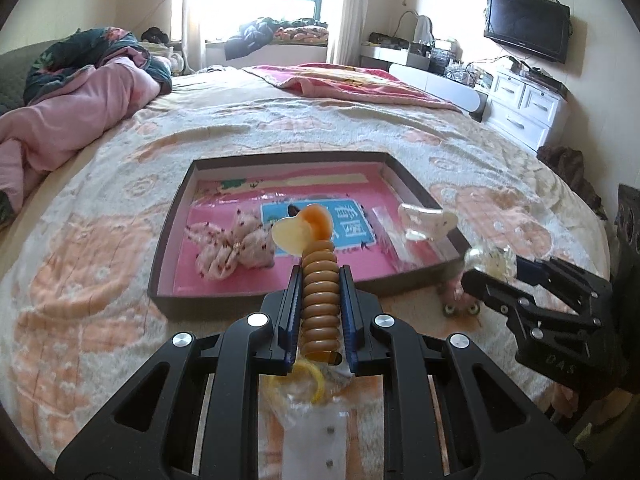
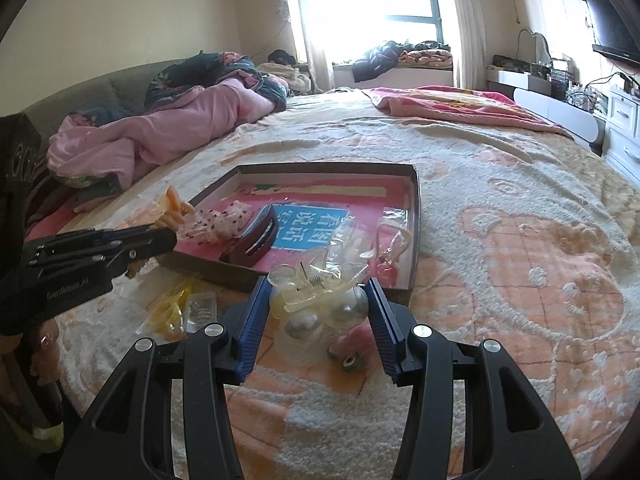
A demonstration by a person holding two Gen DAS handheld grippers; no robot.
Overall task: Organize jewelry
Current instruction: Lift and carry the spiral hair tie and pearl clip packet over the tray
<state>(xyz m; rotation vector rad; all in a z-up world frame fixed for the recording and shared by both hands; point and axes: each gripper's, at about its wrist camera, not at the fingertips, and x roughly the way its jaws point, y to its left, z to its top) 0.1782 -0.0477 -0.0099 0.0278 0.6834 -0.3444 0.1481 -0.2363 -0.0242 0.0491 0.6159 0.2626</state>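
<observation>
My left gripper (image 1: 320, 276) is shut on a brown spiral hair tie (image 1: 320, 296) with an orange and a cream heart at its end. It hangs just in front of the near rim of the dark tray (image 1: 280, 158) with a pink floor. My right gripper (image 2: 317, 286) is shut on a clear claw clip with pearl balls (image 2: 320, 300), above the bedspread at the tray's (image 2: 320, 168) near corner. In the tray lie a spotted scrunchie (image 1: 236, 252), a dark red clip (image 2: 252, 240), a clear clip (image 1: 424, 220) and plastic bags. Each view shows the other gripper: right (image 1: 494, 268), left (image 2: 168, 236).
On the bedspread before the tray lie a yellow item in a clear bag (image 2: 172, 312) and a small pink piece with green wheels (image 2: 348, 356). A pink quilt (image 1: 80, 112) is heaped at the left. White drawers (image 1: 524, 108) and a TV (image 1: 526, 24) stand beyond the bed's right side.
</observation>
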